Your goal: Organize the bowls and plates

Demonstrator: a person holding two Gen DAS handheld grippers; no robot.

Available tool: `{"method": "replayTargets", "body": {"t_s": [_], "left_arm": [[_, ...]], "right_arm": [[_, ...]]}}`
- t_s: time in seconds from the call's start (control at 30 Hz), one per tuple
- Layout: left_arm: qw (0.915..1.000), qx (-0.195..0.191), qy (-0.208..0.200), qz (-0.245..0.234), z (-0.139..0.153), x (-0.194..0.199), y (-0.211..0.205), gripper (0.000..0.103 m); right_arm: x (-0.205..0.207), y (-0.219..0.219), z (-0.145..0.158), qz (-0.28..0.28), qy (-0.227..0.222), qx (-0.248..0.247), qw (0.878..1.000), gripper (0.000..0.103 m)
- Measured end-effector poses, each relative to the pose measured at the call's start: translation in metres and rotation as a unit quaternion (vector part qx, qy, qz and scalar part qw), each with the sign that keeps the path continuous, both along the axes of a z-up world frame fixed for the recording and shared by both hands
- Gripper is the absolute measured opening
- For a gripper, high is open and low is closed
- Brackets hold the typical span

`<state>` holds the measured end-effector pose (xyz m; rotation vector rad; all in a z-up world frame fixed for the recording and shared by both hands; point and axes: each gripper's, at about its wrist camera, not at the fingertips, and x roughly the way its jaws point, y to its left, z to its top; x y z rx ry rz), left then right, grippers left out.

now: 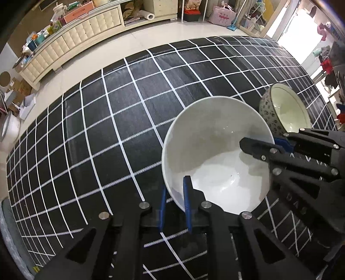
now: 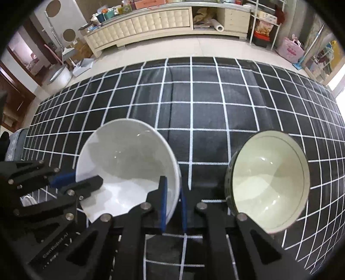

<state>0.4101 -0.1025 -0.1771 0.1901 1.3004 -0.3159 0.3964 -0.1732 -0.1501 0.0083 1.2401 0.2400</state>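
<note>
A plain white bowl rests on the black cloth with a white grid. My left gripper is shut on its near rim, one blue pad inside and one outside. In the right wrist view the left gripper pinches the bowl's left rim. My right gripper is shut on the bowl's opposite rim, and in the left wrist view the right gripper comes in from the right. A second bowl with a dark patterned outside and cream inside stands just right of the white one, untouched.
Beyond the table's far edge lies pale tiled floor, then a long cream cabinet loaded with clutter. A pink bag and shelves stand at the back right. Bare cloth stretches left of and behind the bowls.
</note>
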Motion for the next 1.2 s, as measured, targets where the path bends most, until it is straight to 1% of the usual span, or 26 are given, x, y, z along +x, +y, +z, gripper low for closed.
{"method": "replayTargets", "body": {"t_s": [0.1, 0.13, 0.2, 0.23, 0.43, 0.6, 0.7, 0.9, 0.93, 1.2], "left_arm": [[1.0, 0.003, 0.0, 0.003, 0.005, -0.009, 0.001, 0.013], [1.0, 0.001, -0.003, 0.005, 0.009, -0.013, 0.001, 0.013], [0.9999, -0.002, -0.006, 0.008, 0.016, -0.02, 0.003, 0.013], [0.9999, -0.004, -0.011, 0.009, 0.023, -0.026, 0.004, 0.013], [0.9993, -0.005, -0.032, 0.019, 0.054, -0.058, 0.009, 0.013], [0.9989, 0.001, -0.039, 0.027, 0.071, -0.093, 0.016, 0.013], [0.9985, -0.004, -0.044, 0.034, 0.08, -0.114, 0.02, 0.013], [0.9981, -0.004, -0.048, 0.038, 0.082, -0.148, 0.024, 0.013], [0.9981, -0.004, -0.048, 0.038, 0.081, -0.152, 0.024, 0.013], [0.9985, -0.002, -0.036, 0.042, 0.067, -0.189, 0.024, 0.012]], "right_arm": [[-0.011, 0.006, 0.015, 0.005, -0.013, -0.005, 1.0, 0.014], [-0.011, 0.006, 0.015, 0.005, -0.013, -0.005, 1.0, 0.014], [-0.023, 0.007, 0.027, 0.007, -0.019, 0.0, 1.0, 0.014], [-0.023, 0.007, 0.027, 0.007, -0.019, 0.0, 1.0, 0.014], [-0.051, 0.011, 0.053, 0.012, -0.037, 0.009, 0.999, 0.013], [-0.076, 0.018, 0.063, 0.019, -0.037, 0.025, 0.999, 0.013], [-0.095, 0.018, 0.066, 0.019, -0.034, 0.038, 0.999, 0.013], [-0.119, 0.026, 0.071, 0.028, -0.04, 0.025, 0.999, 0.013], [-0.128, 0.027, 0.069, 0.029, -0.035, 0.023, 0.999, 0.013], [-0.156, 0.027, 0.054, 0.031, -0.019, 0.02, 0.999, 0.013]]}}
